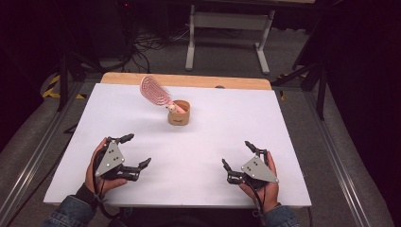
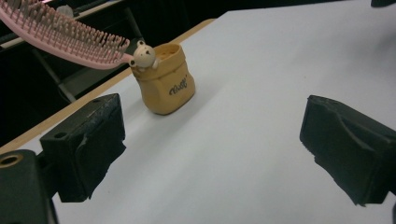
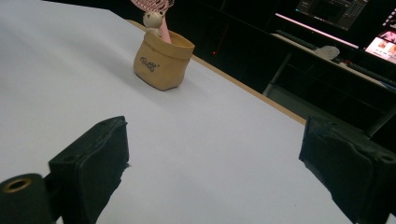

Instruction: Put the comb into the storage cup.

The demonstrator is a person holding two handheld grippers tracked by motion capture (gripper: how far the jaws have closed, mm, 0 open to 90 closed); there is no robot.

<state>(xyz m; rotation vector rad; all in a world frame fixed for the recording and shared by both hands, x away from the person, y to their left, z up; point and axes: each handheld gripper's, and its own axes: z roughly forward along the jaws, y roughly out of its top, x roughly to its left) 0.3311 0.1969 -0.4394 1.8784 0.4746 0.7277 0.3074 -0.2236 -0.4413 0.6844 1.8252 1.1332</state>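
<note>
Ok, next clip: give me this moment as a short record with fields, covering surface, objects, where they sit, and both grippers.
surface: white table top, wooden edge along the far side
holder: small tan pouch-shaped pot, upright, far of centre
brush: pink hairbrush, handle down in the pot, head leaning out to the left
detail: small bear figure at the pot's rim, on the brush handle
left gripper: hand-held near the table's near left, jaws wide apart, holding nothing
right gripper: hand-held near the near right, jaws wide apart, holding nothing
contact: neither gripper touches the pot or brush
</note>
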